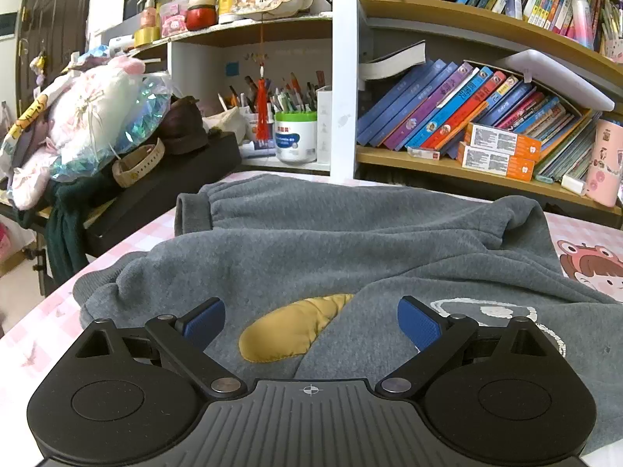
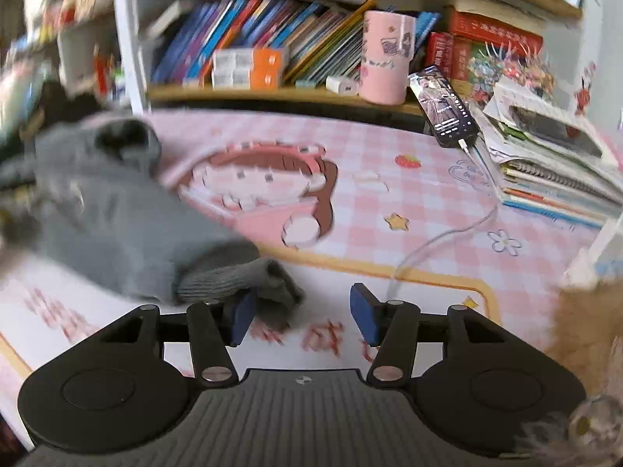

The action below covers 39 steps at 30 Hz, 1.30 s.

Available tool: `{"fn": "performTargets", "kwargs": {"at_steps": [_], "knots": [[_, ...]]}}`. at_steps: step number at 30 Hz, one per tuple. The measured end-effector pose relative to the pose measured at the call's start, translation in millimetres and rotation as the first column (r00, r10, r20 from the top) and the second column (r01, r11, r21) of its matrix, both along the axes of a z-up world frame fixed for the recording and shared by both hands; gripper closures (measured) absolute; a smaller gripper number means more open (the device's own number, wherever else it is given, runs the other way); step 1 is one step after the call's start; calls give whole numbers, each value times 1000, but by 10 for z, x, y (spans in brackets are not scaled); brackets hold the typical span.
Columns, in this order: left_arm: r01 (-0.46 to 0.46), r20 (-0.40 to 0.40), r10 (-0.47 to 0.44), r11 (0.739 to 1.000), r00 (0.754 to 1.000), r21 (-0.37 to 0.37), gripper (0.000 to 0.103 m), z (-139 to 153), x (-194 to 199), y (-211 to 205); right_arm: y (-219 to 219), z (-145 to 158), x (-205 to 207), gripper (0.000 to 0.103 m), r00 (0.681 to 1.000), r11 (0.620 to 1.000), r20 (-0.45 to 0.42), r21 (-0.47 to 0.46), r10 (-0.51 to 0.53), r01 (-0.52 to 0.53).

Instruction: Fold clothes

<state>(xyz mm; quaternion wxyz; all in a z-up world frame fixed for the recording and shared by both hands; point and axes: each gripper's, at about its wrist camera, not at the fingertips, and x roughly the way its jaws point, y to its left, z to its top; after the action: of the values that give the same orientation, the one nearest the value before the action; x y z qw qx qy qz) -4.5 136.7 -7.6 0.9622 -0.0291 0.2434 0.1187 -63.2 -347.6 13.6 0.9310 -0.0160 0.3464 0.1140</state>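
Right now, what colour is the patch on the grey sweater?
Mustard yellow patch on the grey sweater, clearest in the left wrist view.

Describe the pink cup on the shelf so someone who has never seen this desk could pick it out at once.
Start at the wooden bookshelf behind the pink checked desk mat. On its lowest board, right of the slanting row of books, stands the pink cup, just left of a propped-up phone. It is the only tall pale pink cylinder there, printed with small cartoon stickers.
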Motion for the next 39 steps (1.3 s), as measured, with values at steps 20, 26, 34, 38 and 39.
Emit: {"fn": "performTargets", "kwargs": {"at_steps": [20,26,34,38,39], "knots": [[8,16,-8,1000,1000,6,5,6,-18,-9,-346,63,-308,38,982,914,-183,390,-41,110],[7,16,-7,1000,1000,-2,5,8,-16,-4,-264,-120,-144,38,967,791,-253,585,-35,182],[5,21,-5,1000,1000,-7,5,9,-22,6,-131,-21,308,85,961,822,-247,517,-123,238],[5,24,-4,1000,1000,-8,5,9,-26,8,-46,506,-6,87,992,859,122,510,-15,-50],[5,24,-4,1000,1000,-8,5,10,-26,7,-48,514,-53,87,992,871,127,489,-21,-44]]}}
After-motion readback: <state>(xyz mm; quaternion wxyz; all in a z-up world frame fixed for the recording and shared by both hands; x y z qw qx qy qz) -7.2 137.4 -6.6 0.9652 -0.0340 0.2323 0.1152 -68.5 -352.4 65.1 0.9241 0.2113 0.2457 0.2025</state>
